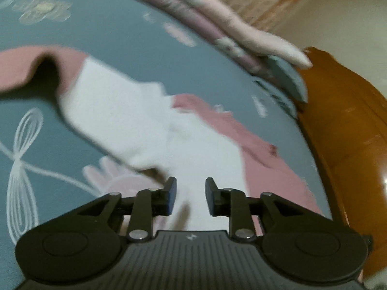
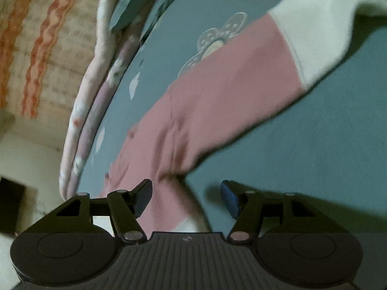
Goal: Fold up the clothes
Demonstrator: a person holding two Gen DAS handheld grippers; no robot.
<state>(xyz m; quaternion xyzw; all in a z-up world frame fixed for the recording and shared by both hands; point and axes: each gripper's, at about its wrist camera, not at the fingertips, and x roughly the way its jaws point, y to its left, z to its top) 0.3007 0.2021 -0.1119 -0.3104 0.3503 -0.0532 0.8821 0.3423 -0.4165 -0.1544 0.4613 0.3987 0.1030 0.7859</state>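
Note:
A pink and white garment (image 1: 135, 111) lies spread on the blue-grey flowered bedsheet (image 1: 116, 31). In the left wrist view its pink-cuffed sleeve (image 1: 26, 70) curls up at the far left, blurred. My left gripper (image 1: 188, 195) hovers over the white part, jaws partly apart, white cloth showing in the gap; nothing looks pinched. In the right wrist view the garment's pink part (image 2: 217, 96) runs diagonally up to a white section (image 2: 321, 29). My right gripper (image 2: 186, 198) stands wide open over the pink cloth's near edge, left finger above the cloth, right finger above bare sheet.
Folded pink and mauve quilts (image 1: 205, 24) lie along the bed's far side, with a blue-grey pillow (image 1: 287, 77) at their end. A wooden bed frame (image 1: 343, 125) borders the right. A patterned curtain (image 2: 36, 48) hangs beyond the bed.

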